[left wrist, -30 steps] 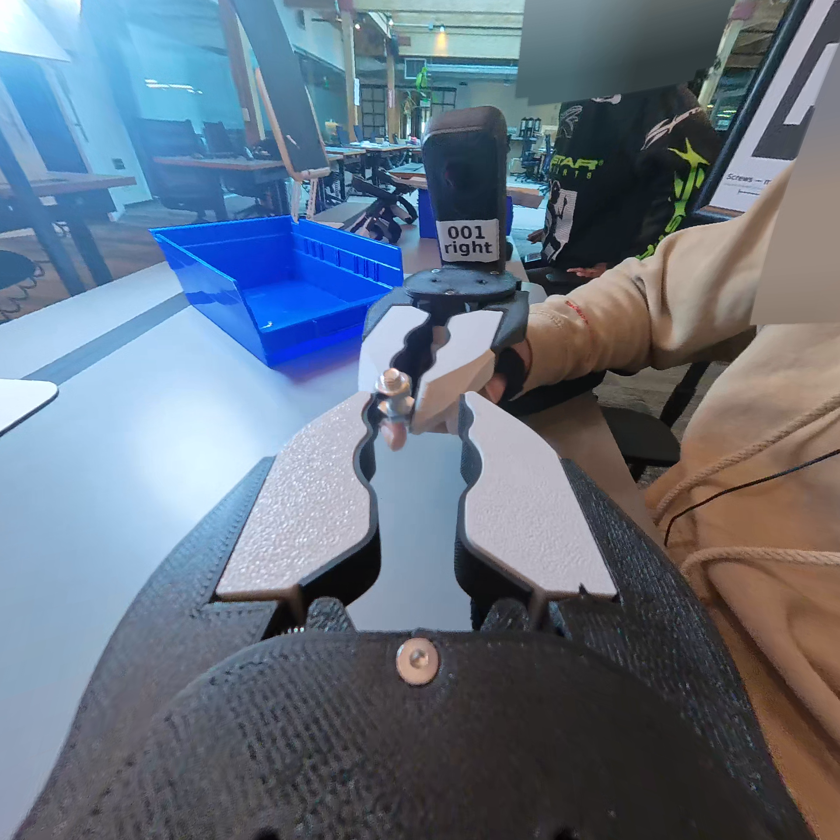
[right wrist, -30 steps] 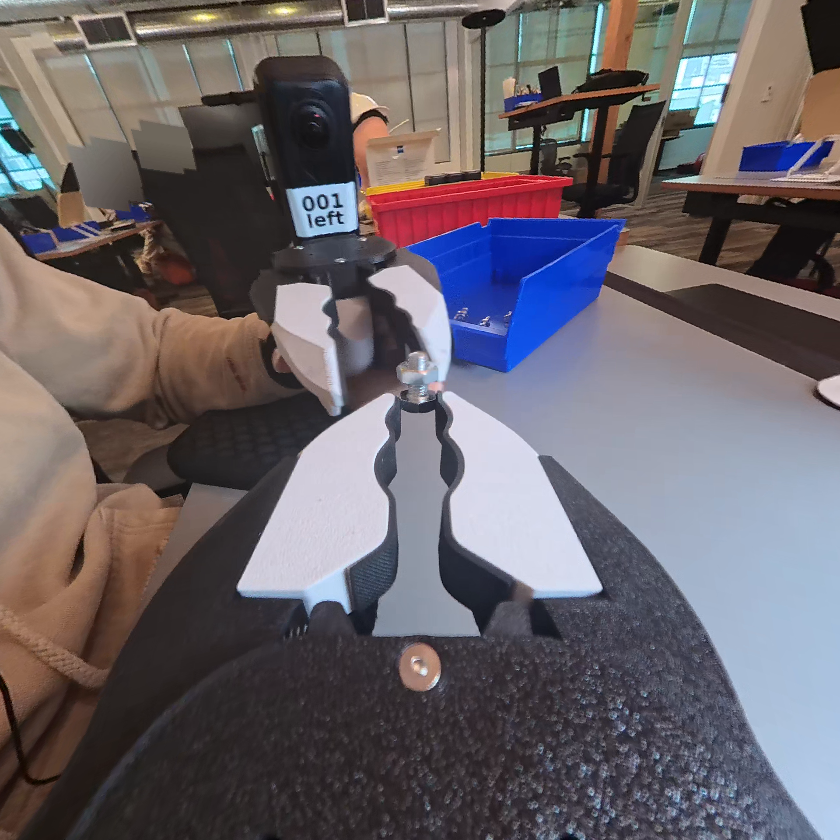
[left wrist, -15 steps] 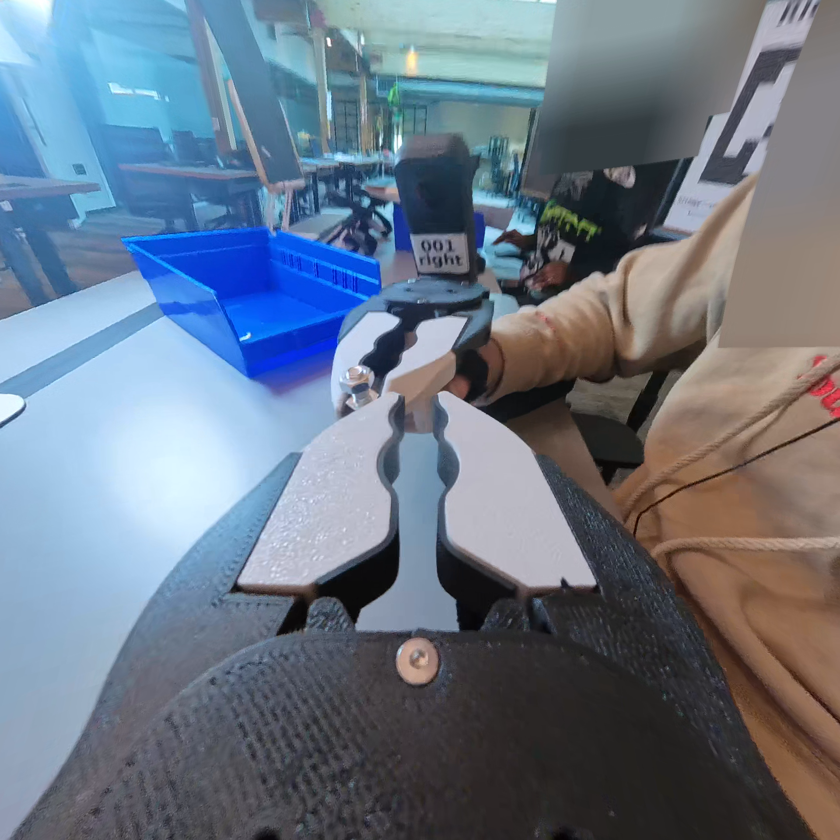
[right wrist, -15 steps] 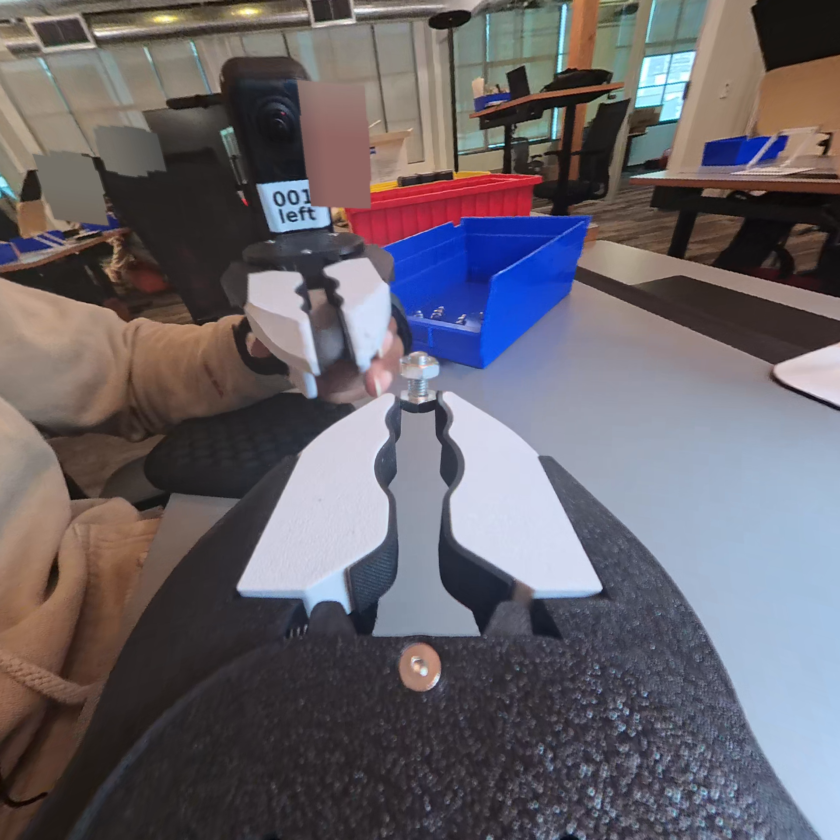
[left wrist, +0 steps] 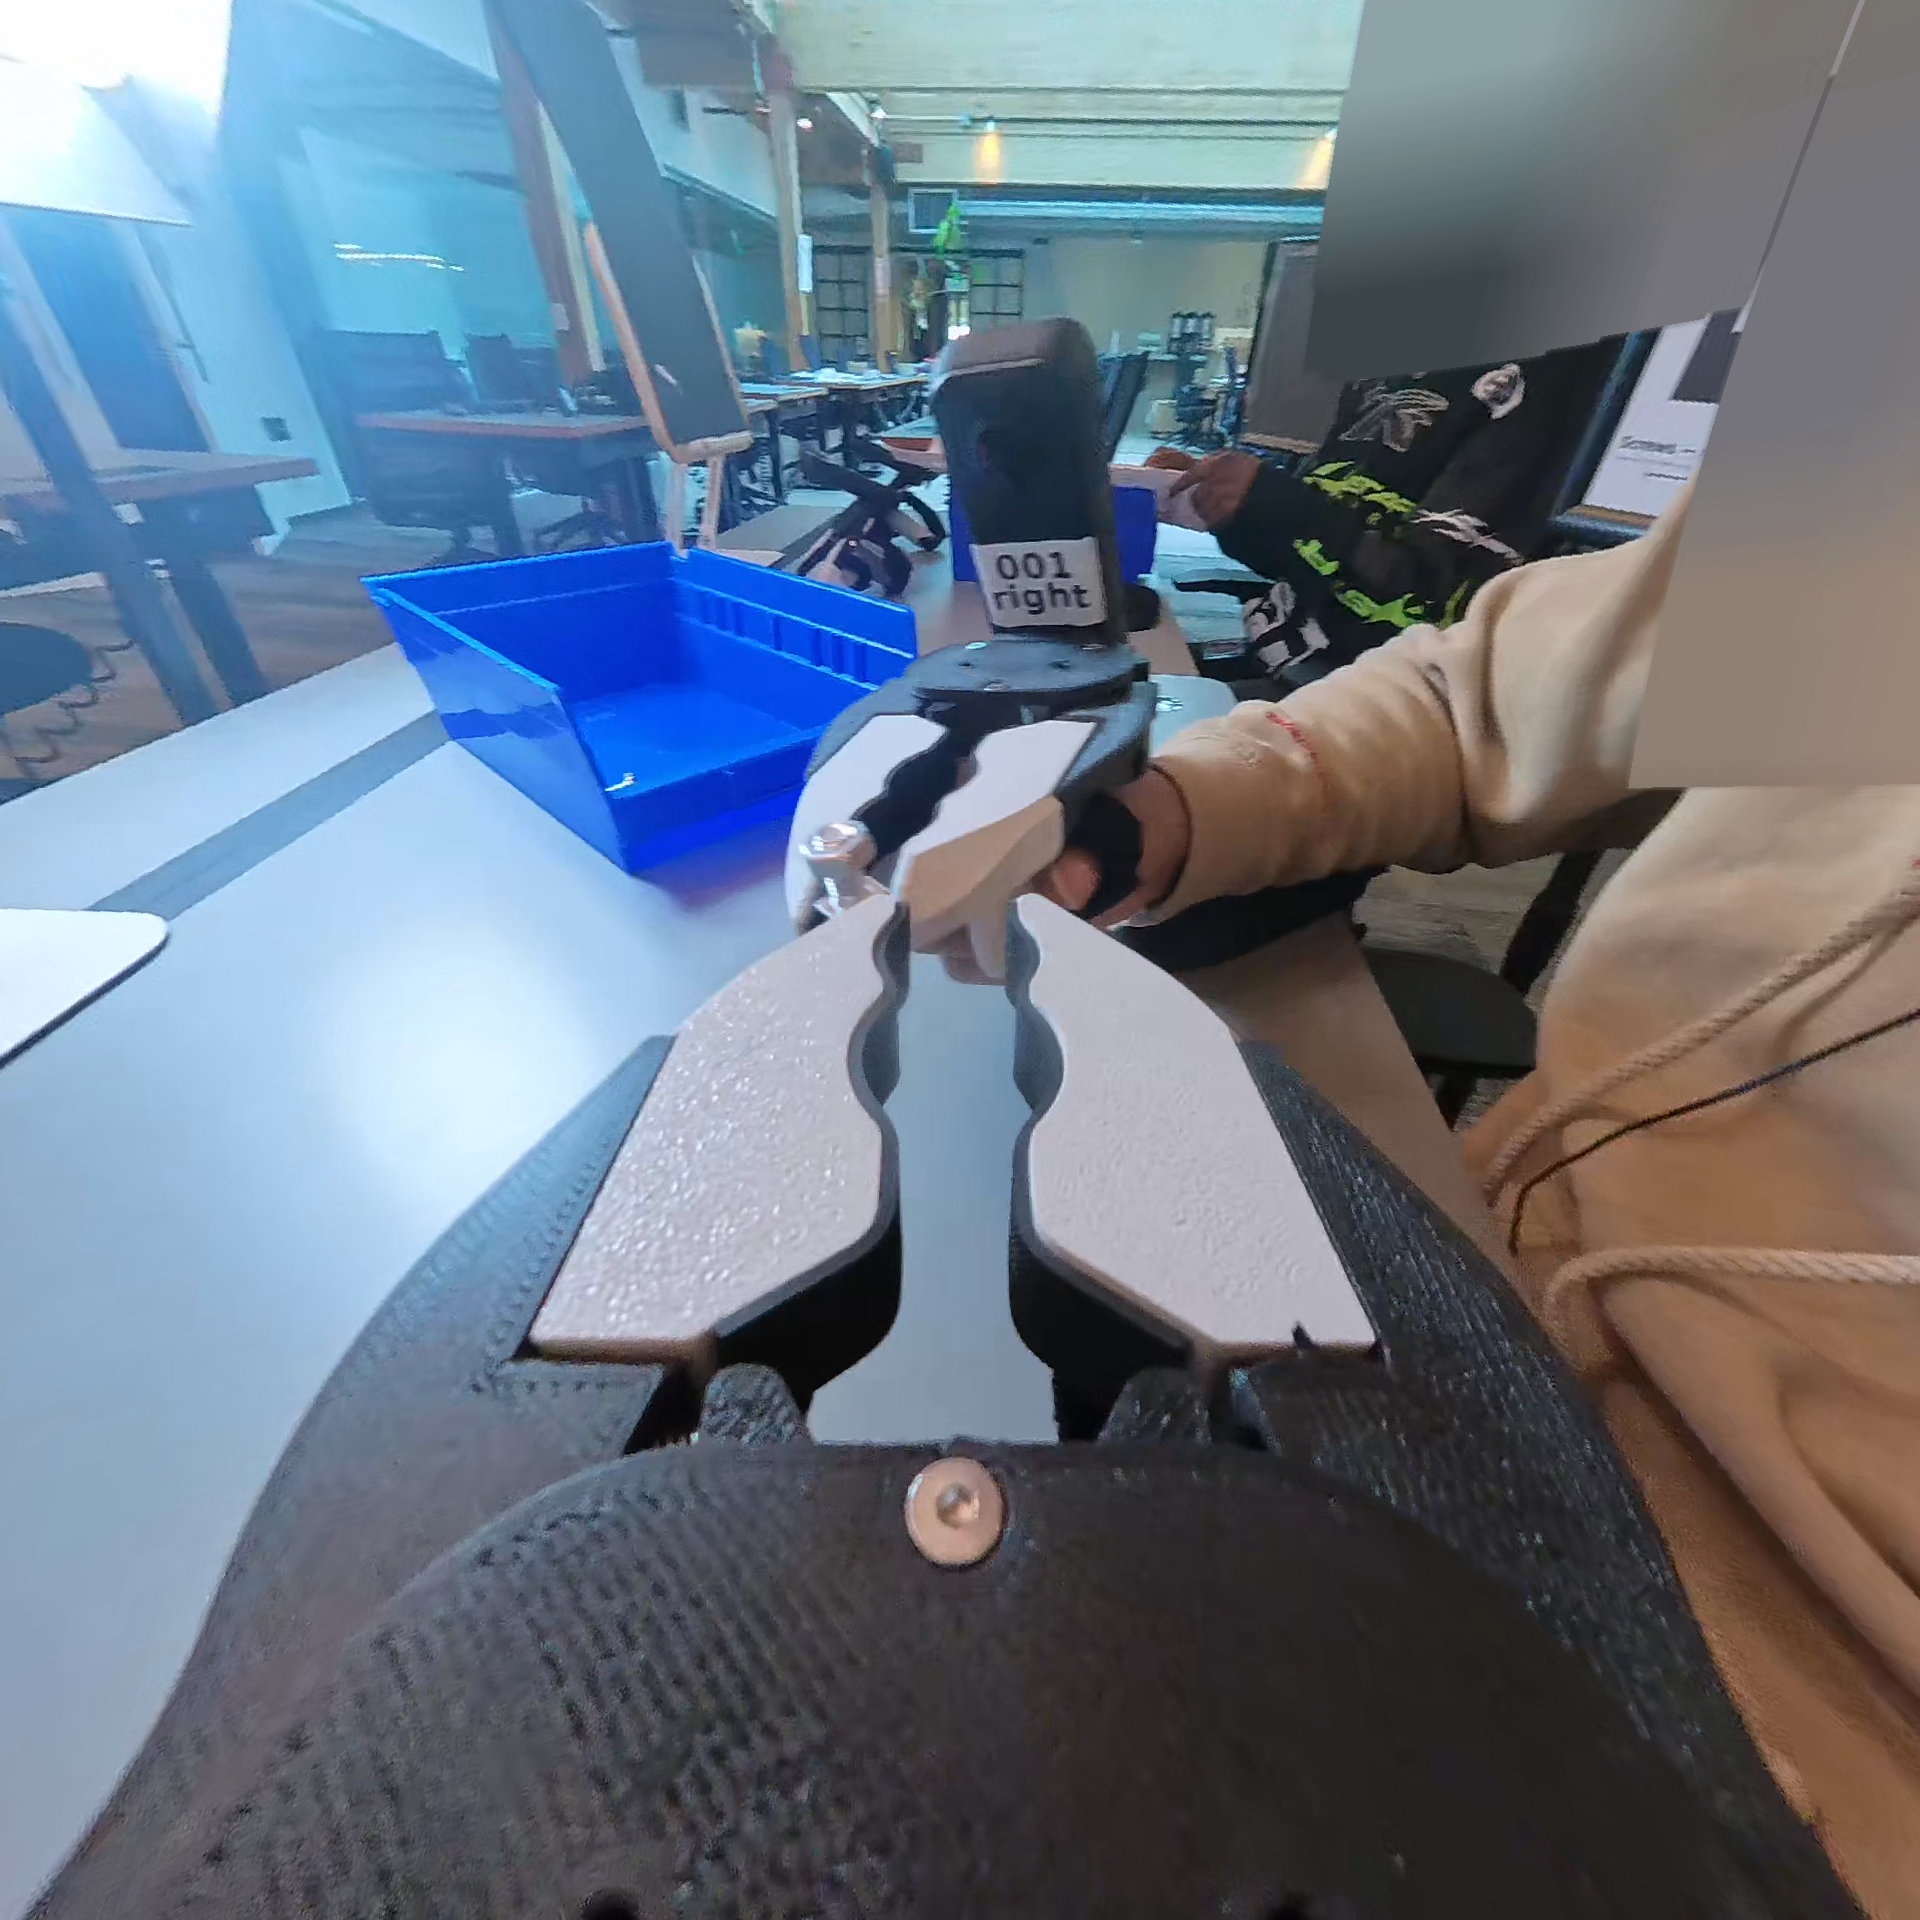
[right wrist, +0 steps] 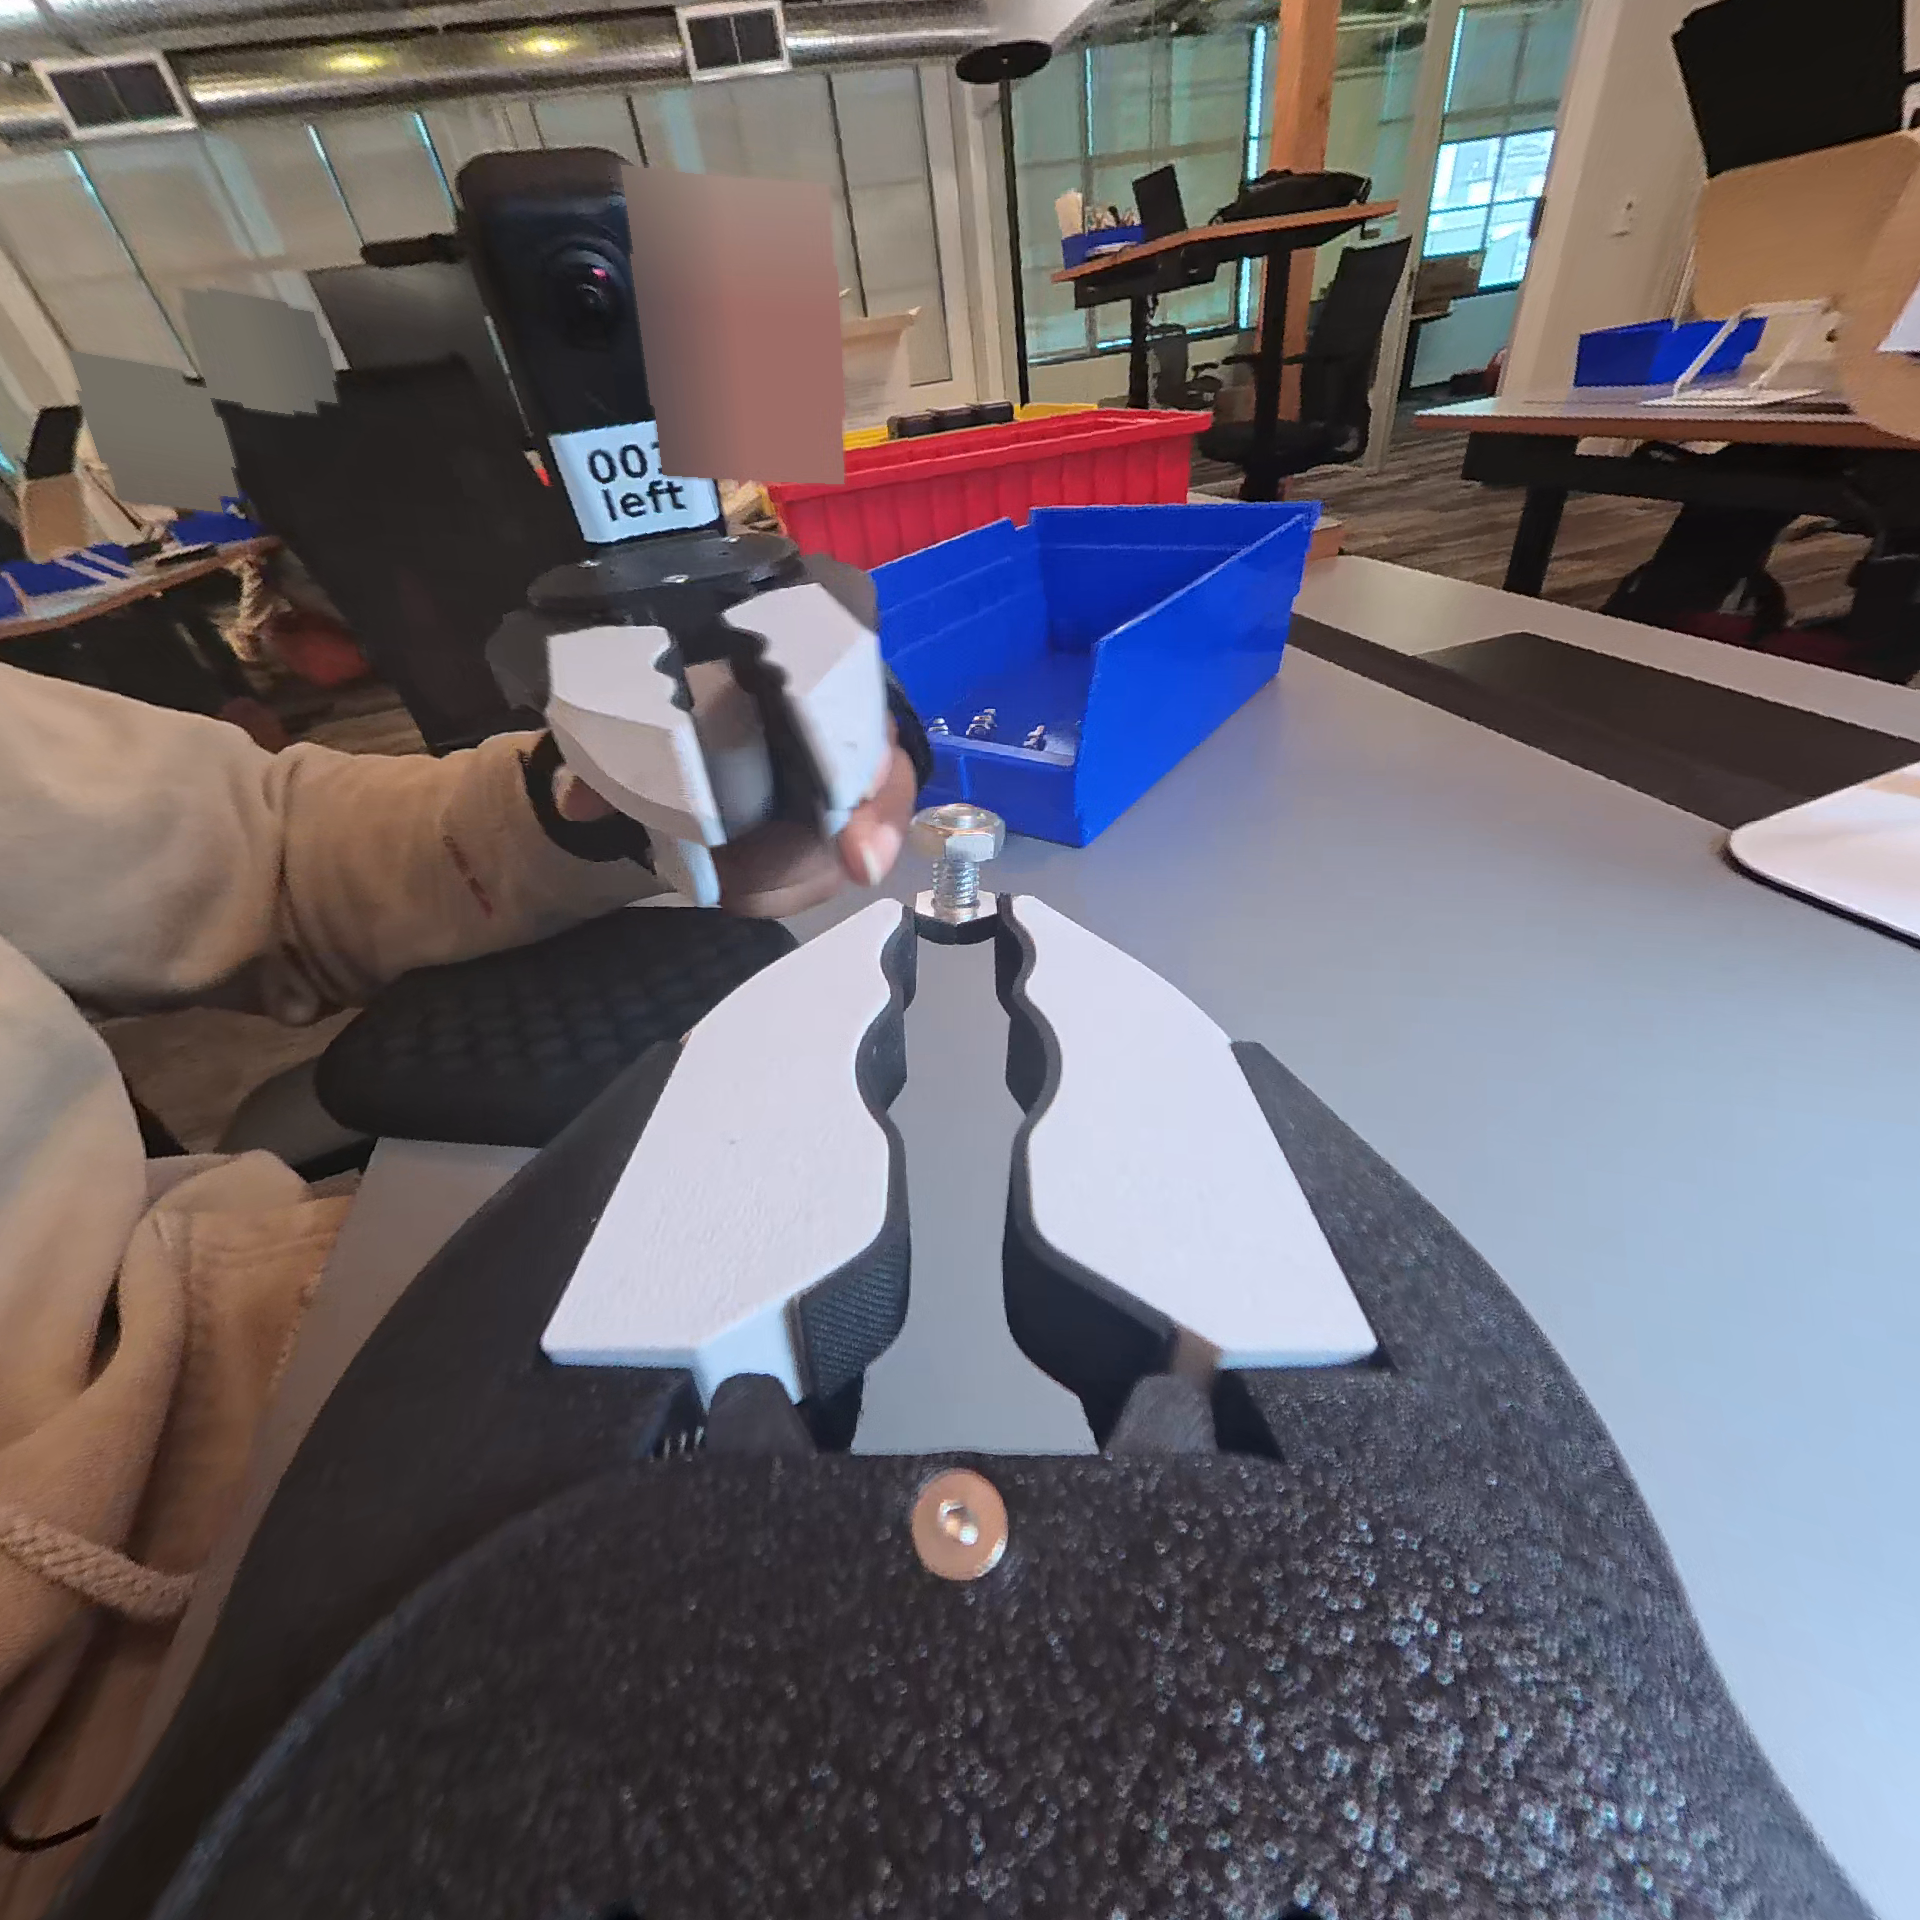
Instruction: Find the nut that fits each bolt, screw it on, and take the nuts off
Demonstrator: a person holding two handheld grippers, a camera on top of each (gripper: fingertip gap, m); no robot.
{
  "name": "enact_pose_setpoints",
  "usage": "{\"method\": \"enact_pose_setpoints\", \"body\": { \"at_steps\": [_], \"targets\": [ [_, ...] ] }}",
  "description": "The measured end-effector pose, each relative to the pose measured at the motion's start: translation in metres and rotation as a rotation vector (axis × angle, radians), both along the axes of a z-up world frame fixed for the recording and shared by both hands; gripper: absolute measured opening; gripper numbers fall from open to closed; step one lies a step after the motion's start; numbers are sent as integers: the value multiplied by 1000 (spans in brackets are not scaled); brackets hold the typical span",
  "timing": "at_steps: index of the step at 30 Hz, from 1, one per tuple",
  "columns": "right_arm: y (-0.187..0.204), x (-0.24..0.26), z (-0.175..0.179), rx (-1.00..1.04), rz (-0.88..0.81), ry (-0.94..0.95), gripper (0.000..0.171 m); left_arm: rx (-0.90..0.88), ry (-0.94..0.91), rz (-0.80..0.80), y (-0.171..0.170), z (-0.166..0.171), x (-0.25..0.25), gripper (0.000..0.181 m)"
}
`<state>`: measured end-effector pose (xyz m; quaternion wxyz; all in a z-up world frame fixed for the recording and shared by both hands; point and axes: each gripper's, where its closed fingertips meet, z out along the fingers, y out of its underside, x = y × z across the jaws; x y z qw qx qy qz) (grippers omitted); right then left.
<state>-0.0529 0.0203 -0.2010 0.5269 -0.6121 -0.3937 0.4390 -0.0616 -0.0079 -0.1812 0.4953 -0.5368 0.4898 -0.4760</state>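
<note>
Your right gripper [right wrist: 956, 920] clamps the silver hex nut [right wrist: 956, 916] on the upright silver steel bolt [right wrist: 957, 852], in front of the blue plastic bin [right wrist: 1174, 665]. Your left gripper [left wrist: 956, 935], beside the bolt, holds nothing, jaws slightly parted.

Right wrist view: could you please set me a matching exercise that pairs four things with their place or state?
Things:
1. bolt
2. blue bin
3. red bin
4. left tongs

Places or states:
A. behind the blue bin
B. empty, just left of the bolt
C. held upright at the tips of the right tongs
D. on the grey table, with small metal parts inside

Pairs: 1-C, 2-D, 3-A, 4-B
</note>
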Motion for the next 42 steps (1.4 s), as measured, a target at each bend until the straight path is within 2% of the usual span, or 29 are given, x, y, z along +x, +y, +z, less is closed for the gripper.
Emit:
{"method": "enact_pose_setpoints", "body": {
  "at_steps": [4,7,8,9,10,16,18,20,21,22,26,29,32,33,34,39,42],
  "targets": [
    [-15,-13,-5,7,69,-19,14,7,22,58,7,-8,7,37],
    [-13,-12,-6,3,61,-25,14,21,48,35,1,-12,10,37],
    [-9,-9,-6,-1,39,-21,14,18,60,37,2,-12,7,33],
    [-4,-6,-4,-7,12,-10,14,10,48,-3,-2,-8,4,11],
    [-1,-3,-3,-20,7,1,14,-11,13,-10,-2,-3,1,11],
    [-11,-11,-6,-9,54,-16,14,19,23,79,9,-6,5,33],
    [-13,-13,-7,-3,63,-24,14,26,40,64,6,-11,8,36],
    [-8,-9,-6,-9,39,-19,14,24,47,41,1,-11,8,33],
    [-2,-5,-5,-17,9,-9,14,27,48,-14,-6,-10,6,8],
    [2,-1,-3,-29,-3,2,14,17,25,-26,-8,-5,5,6],
    [0,-1,-2,-21,3,3,14,26,14,39,3,-3,3,18],
    [-10,-11,-8,-13,51,-25,14,29,17,89,10,-6,6,35],
    [-10,-12,-10,-15,54,-34,14,38,39,63,4,-10,9,37],
    [-6,-10,-10,-22,31,-31,14,28,43,49,3,-9,7,28],
    [-1,-6,-9,-31,10,-16,14,5,35,-8,-4,-7,5,8],
    [-2,-5,-6,-30,19,-7,14,-4,11,38,4,-4,4,18],
    [-13,-14,-11,-16,69,-32,14,11,30,83,9,-10,9,35]
  ]
}}
